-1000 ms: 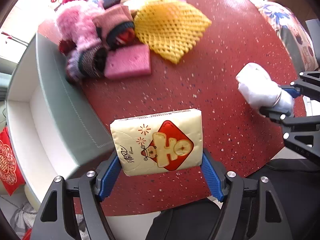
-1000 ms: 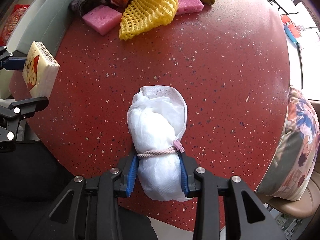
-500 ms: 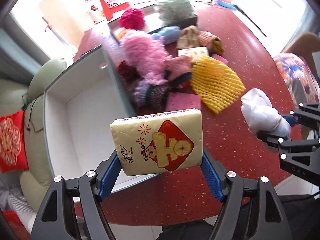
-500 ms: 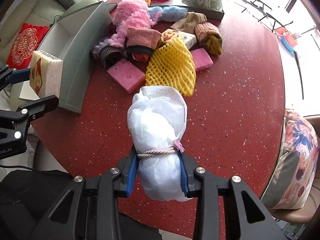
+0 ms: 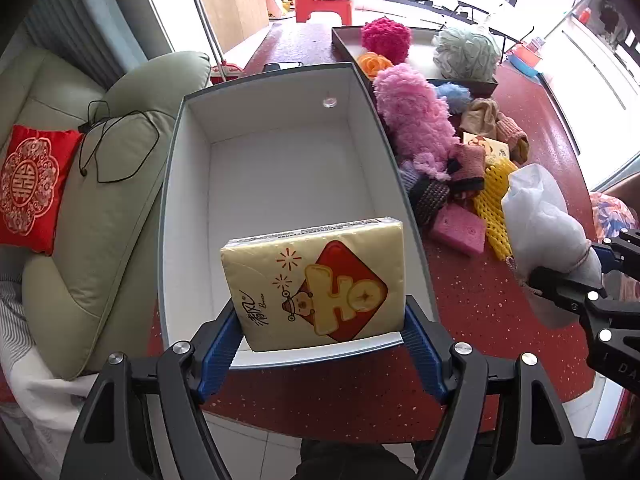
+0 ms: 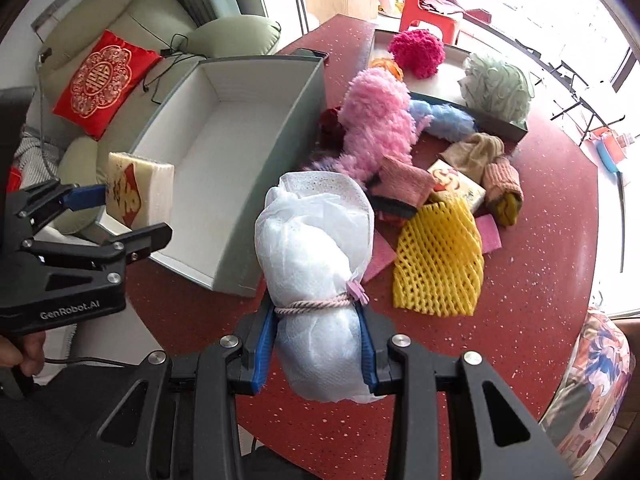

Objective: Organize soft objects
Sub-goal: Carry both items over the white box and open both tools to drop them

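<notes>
Left tool (image 5: pixel 320 344) grips the tissue pack (image 5: pixel 316 284) over the near end of the grey box (image 5: pixel 400 184), not yet inside; released here, it may catch the near wall. Right tool (image 6: pixel 316 356) clamps the tied white bundle (image 6: pixel 316 248) right of the box; its loose top could snag the box's right wall. Beyond, the soft pile (image 6: pixel 400 152) crowds that wall.

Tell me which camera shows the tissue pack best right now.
Left wrist: the tissue pack faces it, printed front fully visible between the left gripper's fingers. The right wrist view shows it small, side-on, at the frame's left.
</notes>
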The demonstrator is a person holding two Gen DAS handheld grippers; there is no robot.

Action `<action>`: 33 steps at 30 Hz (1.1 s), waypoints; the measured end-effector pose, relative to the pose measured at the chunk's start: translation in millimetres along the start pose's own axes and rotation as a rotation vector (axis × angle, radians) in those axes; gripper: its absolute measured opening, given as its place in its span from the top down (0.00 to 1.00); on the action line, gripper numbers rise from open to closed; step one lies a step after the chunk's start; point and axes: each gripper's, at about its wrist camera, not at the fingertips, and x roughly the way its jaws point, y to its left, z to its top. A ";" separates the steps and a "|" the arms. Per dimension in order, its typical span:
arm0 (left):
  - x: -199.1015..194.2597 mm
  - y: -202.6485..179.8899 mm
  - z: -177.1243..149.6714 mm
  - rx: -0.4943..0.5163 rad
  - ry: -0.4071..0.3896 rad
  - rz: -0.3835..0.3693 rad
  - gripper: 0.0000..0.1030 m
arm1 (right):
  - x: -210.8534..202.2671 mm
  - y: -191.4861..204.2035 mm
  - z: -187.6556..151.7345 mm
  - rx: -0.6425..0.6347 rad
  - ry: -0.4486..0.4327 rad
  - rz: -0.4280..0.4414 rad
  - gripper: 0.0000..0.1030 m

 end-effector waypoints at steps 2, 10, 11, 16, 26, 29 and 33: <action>6.0 9.2 -0.5 -0.030 0.005 0.010 0.25 | 0.5 7.9 8.9 0.016 0.000 0.027 0.63; 22.2 41.6 0.0 -0.051 0.025 -0.024 0.25 | 4.1 35.0 47.6 0.027 -0.012 0.082 0.63; 27.8 42.2 -0.5 -0.044 0.029 -0.037 0.25 | 4.8 39.5 51.8 0.023 -0.013 0.081 0.63; 60.8 45.1 0.4 0.007 0.092 -0.036 0.25 | 19.1 58.9 62.7 -0.001 0.018 0.066 0.63; 79.2 95.5 -9.0 0.059 0.149 0.036 0.25 | 30.5 77.9 55.7 0.022 0.056 0.077 0.63; 77.1 107.1 -1.7 0.030 0.149 0.034 0.25 | 29.9 78.3 58.2 0.040 0.050 0.074 0.63; 62.4 97.3 9.6 0.020 0.092 -0.031 0.26 | 27.7 79.7 65.9 0.049 0.032 0.079 0.63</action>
